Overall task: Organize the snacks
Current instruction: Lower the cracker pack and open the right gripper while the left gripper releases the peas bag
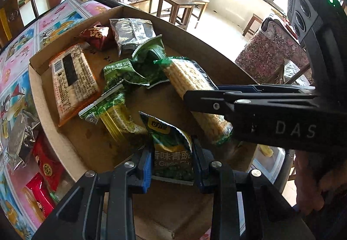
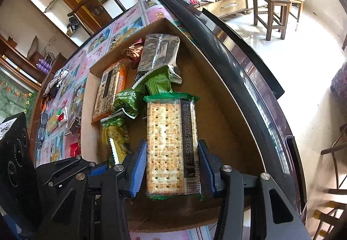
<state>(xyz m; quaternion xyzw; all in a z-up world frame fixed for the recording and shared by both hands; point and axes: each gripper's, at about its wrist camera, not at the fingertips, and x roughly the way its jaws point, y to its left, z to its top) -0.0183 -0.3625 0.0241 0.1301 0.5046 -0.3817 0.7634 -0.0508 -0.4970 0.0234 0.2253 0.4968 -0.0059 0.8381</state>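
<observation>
Snacks lie in a shallow cardboard box (image 2: pixel 219 79) on the tabletop (image 1: pixel 54 18); left tool (image 1: pixel 172 164) narrowly closed on a glossy green pea packet (image 1: pixel 171 153); right tool (image 2: pixel 172 166) clamps a rectangular, clear-wrapped cracker pack (image 2: pixel 168 142), perforated biscuits visible; crinkled foil pouches beyond.

Between my left fingers hangs a small green foil pouch of garlic peas (image 1: pixel 172 153), upright, just above the shallow brown cardboard tray (image 1: pixel 46 105). My right fingers clasp a long clear green-ended sleeve of pale crackers (image 2: pixel 171 146) by its long sides, lying lengthwise over the tray floor. In the tray lie an orange-edged cracker pack (image 1: pixel 72 82) flat at the left, crumpled green pea pouches (image 1: pixel 121 75) mid-tray, a silver foil bag (image 1: pixel 132 33) and a dark red packet (image 1: pixel 97 35) at the far end.
</observation>
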